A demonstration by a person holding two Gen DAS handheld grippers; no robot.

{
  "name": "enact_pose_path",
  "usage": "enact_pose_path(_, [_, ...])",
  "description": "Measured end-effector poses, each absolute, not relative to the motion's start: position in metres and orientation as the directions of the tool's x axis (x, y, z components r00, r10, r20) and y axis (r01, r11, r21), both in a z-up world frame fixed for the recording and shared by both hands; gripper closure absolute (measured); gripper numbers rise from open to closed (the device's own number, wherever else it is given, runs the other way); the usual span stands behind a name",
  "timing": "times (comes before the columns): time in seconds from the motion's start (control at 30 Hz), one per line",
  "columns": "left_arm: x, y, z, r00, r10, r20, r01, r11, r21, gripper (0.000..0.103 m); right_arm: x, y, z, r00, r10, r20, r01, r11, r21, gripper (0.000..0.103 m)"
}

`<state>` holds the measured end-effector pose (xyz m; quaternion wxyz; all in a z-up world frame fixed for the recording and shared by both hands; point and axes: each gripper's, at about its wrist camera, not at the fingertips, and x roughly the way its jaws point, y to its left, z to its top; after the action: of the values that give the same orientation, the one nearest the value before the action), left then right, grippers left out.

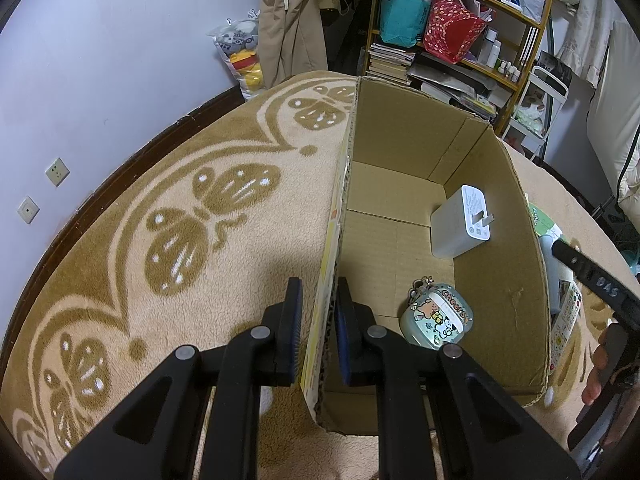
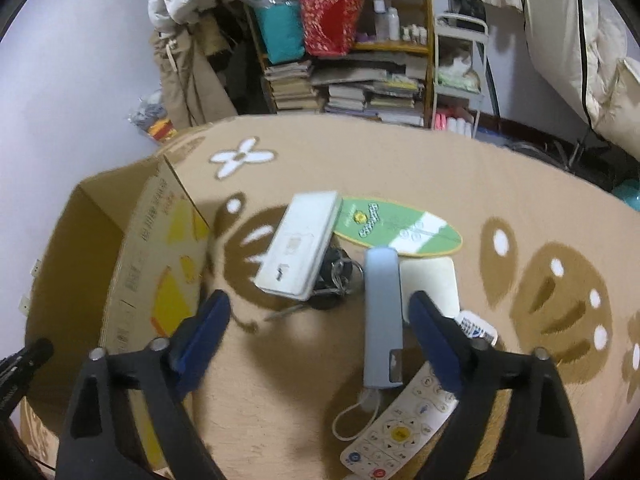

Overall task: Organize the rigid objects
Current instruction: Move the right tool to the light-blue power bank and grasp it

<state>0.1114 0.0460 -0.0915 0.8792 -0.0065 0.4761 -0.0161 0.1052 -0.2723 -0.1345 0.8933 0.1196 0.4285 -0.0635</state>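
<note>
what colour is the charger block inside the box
White charger block, grey printed text on its plug face; left wrist view shows it best.

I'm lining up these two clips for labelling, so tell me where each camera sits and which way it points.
Left wrist: sits on the left gripper, looking forward and down into the cardboard box, whose near wall stands between the fingers; inside lie a white charger and an earbud case.
Right wrist: sits on the right gripper, open, looking down over the rug at a grey power bank, a white remote and a white flat box.
Shared: the cardboard box, the rug and the cluttered shelf.
</note>
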Motion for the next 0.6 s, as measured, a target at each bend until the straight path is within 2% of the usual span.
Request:
enact_pose_path(0.17, [0.111, 0.046, -0.092, 0.546, -0.036, -0.837, 0.023, 0.999, -0.028, 0.088, 0.107, -0.283, -0.156, 0.570, -0.010, -0.822, 0.241, 0.958, 0.156, 0.032])
enact_pose_path(0.37, [0.111, 0.046, -0.091, 0.546, -0.035, -0.837, 0.022, 0.999, -0.028, 0.088, 0.111, -0.300, -0.175, 0.496, 0.018, -0.868, 0.307, 0.932, 0.195, 0.034])
enact_pose_path(0.5, [0.111, 0.046, -0.092, 0.547, -0.032, -0.836, 0.023, 0.999, -0.023, 0.088, 0.112, -0.304, -0.181, 0.481, 0.023, -0.877, 0.314, 0.929, 0.197, 0.053])
enact_pose_path(0.6, [0.111, 0.046, -0.091, 0.546, -0.035, -0.837, 0.022, 0.999, -0.027, 0.088, 0.113, -0.307, -0.190, 0.472, 0.020, -0.881, 0.325, 0.926, 0.195, 0.056])
